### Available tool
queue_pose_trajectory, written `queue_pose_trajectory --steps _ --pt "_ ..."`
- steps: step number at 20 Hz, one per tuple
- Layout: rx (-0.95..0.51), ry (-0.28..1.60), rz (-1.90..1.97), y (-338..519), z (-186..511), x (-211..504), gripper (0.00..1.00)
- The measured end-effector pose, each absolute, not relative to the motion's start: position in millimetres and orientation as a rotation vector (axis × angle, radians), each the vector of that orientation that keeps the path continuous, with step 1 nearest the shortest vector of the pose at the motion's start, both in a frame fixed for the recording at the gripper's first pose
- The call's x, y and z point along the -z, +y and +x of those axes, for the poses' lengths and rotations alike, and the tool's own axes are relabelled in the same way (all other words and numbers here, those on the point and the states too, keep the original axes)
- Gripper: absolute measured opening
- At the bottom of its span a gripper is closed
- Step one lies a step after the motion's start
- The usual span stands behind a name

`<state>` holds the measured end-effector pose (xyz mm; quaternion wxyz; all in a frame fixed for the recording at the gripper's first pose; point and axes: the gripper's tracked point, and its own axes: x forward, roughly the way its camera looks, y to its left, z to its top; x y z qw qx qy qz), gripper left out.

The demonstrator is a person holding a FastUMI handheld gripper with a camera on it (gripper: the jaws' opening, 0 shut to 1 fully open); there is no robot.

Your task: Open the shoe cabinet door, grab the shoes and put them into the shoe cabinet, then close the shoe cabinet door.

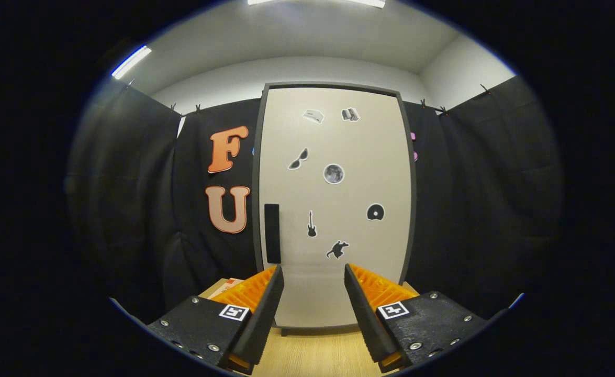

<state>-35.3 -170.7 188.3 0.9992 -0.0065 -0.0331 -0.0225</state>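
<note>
Facing the cabinet head-on, the tool (pixel 313 272) sits low and nearest, its two fingers spread apart with nothing between them. Fingertips point at the lower part of the door, touching nothing. Under and between the fingers runs the desk (pixel 315 353), light wood grain. Past the left finger, a pale flat thing (pixel 227 285) lies on the desk, mostly hidden, can't tell what it is.

Just beyond the fingers stands the cabinet, upright on the desk, its door (pixel 333 209) shut and pale with a dark frame around it. A dark vertical handle (pixel 272 233) sits on the door's left edge, above the left fingertip. Small stickers are scattered over the door: a guitar (pixel 312 224), a moon (pixel 334 174), sunglasses (pixel 298 158), plus others too small to tell.

Behind the cabinet hangs black cloth (pixel 485 199) on both sides, clipped along its top. Farther still, white wall (pixel 286 70) and ceiling lights (pixel 130 62).
</note>
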Motion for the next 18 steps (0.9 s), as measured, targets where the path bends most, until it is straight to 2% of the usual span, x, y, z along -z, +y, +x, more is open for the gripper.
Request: queue_pose_trajectory --steps 8,18 --pt "0.126 -0.100 -0.036 -195 -89 -184 0.79" --pt "0.121 -0.092 -0.064 -189 -101 -182 0.83"
